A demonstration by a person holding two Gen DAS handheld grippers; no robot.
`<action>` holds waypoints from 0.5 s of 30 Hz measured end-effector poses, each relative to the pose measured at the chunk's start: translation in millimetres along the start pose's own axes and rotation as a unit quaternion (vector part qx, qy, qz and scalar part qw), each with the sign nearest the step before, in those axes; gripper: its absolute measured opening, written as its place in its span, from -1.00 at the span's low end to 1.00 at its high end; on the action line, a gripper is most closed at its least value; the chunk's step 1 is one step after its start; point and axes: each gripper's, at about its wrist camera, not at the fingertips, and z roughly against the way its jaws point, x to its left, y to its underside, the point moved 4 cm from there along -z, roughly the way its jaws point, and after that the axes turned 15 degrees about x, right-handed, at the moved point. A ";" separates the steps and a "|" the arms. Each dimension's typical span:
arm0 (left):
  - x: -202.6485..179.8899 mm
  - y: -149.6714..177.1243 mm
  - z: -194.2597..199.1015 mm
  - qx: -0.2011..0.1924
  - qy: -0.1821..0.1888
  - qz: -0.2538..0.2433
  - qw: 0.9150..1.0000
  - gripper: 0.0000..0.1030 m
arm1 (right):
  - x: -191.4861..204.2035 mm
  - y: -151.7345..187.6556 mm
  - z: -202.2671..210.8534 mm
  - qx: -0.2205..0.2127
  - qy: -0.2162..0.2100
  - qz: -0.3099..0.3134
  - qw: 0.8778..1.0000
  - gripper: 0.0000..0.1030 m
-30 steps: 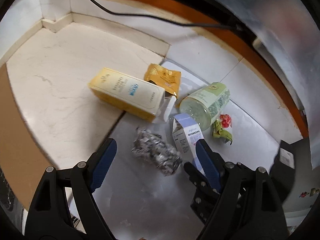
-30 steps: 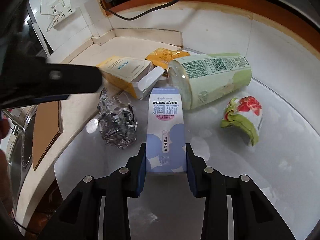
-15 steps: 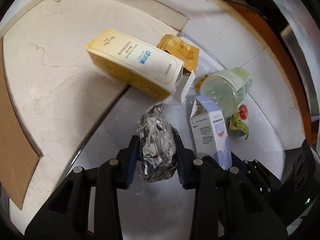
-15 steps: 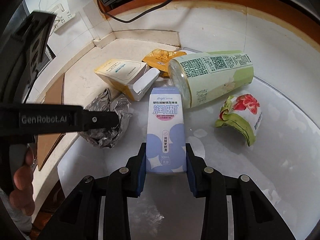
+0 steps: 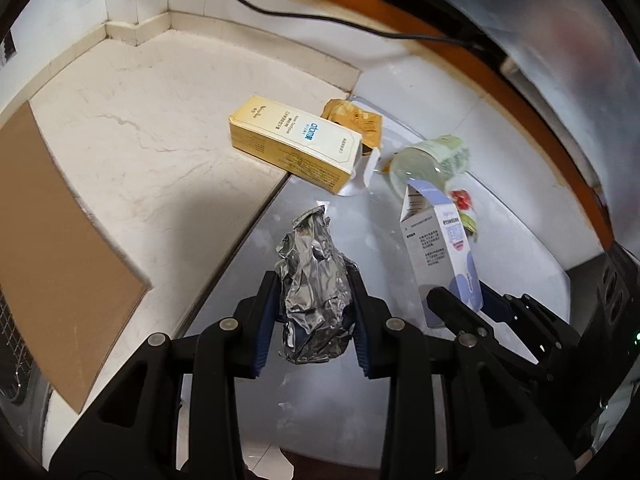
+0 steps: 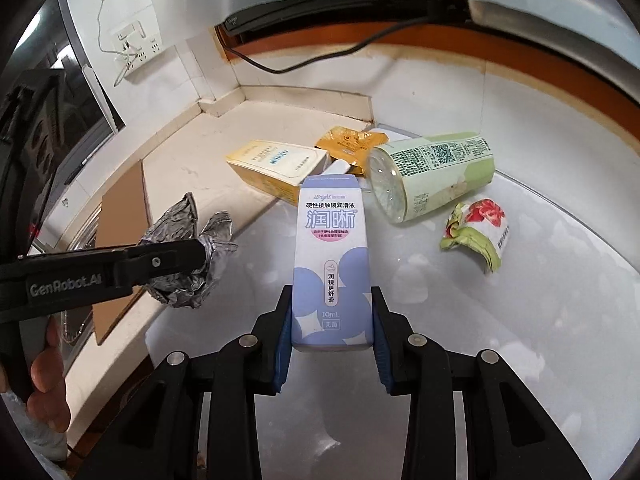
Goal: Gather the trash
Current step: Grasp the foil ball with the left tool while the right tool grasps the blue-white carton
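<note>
My left gripper is shut on a crumpled foil ball and holds it above the white surface; the foil also shows in the right wrist view. My right gripper is shut on a small blue-and-white carton, held upright; the carton also shows in the left wrist view. On the counter lie a yellow box, an orange packet, a green-labelled clear bottle on its side and a crumpled red-and-green wrapper.
A brown board lies on the marble counter at the left. A black cable runs along the back wall. A wall socket sits at the back left.
My left gripper closed on the foil ball and lifted it off the surface. My right gripper has also lifted, still holding the blue carton.
</note>
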 end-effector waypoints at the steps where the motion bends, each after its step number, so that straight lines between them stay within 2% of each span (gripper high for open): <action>1: 0.4 5.3 5.7 -0.002 0.003 -0.005 1.000 -0.42 | 4.4 3.9 4.1 -0.003 0.001 -0.002 1.000 -0.34; 10: 11.3 61.9 51.4 -0.017 0.016 -0.061 0.998 -0.42 | 46.2 49.5 41.7 -0.029 0.024 -0.018 0.999 -0.34; 15: 24.6 102.2 68.7 -0.019 0.021 -0.093 0.995 -0.42 | 77.3 87.7 63.4 -0.047 0.037 -0.038 0.997 -0.34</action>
